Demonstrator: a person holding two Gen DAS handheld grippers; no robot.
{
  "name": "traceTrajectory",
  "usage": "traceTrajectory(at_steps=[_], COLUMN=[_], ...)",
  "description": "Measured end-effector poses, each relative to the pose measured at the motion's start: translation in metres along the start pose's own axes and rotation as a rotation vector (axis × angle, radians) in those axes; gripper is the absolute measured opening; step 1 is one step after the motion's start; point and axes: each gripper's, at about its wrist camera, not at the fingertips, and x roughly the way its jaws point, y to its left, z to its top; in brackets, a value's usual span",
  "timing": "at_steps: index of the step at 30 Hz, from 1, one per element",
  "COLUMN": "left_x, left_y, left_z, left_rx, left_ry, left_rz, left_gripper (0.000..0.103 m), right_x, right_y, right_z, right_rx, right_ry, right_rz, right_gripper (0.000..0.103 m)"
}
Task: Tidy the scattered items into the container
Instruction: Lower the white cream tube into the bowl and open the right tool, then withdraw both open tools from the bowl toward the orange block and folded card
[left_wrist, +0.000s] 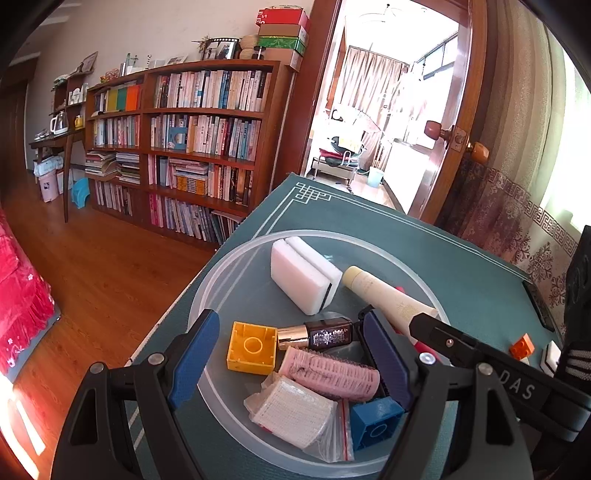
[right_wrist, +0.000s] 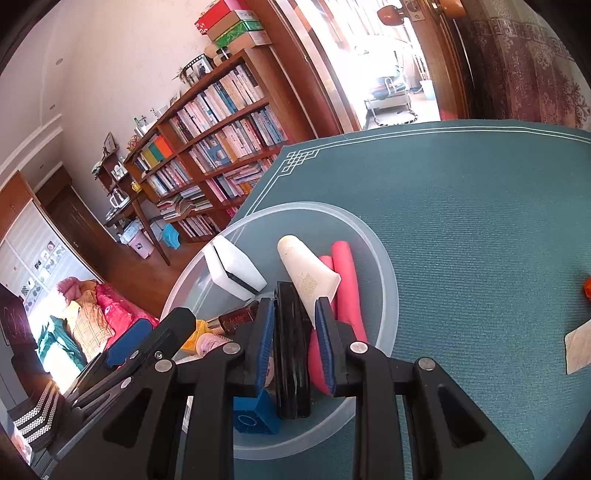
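left gripper (left_wrist: 291, 354): fingers spread, empty, over translucent bowl (left_wrist: 221, 273) | right gripper (right_wrist: 295, 332): released around black case (right_wrist: 291, 354), not pinching | orange brick (left_wrist: 522, 346) lay right on mat.

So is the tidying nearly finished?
Nearly. The bowl already holds the white sponge, yellow block and pink roller. The right gripper is over the bowl around a black case. The orange block is still on the mat.
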Motion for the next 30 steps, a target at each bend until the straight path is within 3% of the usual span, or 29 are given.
traceTrajectory(at_steps=[18, 22, 30], left_x=[0.002, 0.002, -0.002], left_y=[-0.015, -0.017, -0.025], left_z=[-0.006, -0.007, -0.009], left_rx=[0.051, 0.063, 0.1], left_ry=[0.013, 0.011, -0.008], left_rz=[-0.004, -0.002, 0.013], left_gripper=[0.084, 0.084, 0.084], right_x=[-0.024, -0.035, -0.048], right_y=[-0.024, -0.025, -0.041], right_z=[-0.012, -0.016, -0.026], right_rx=[0.055, 0.032, 0.023], right_ry=[-0.033, -0.07, -0.079], right_rz=[0.004, -0.033, -0.081], right_gripper=[0.026, 0.04, 0.04])
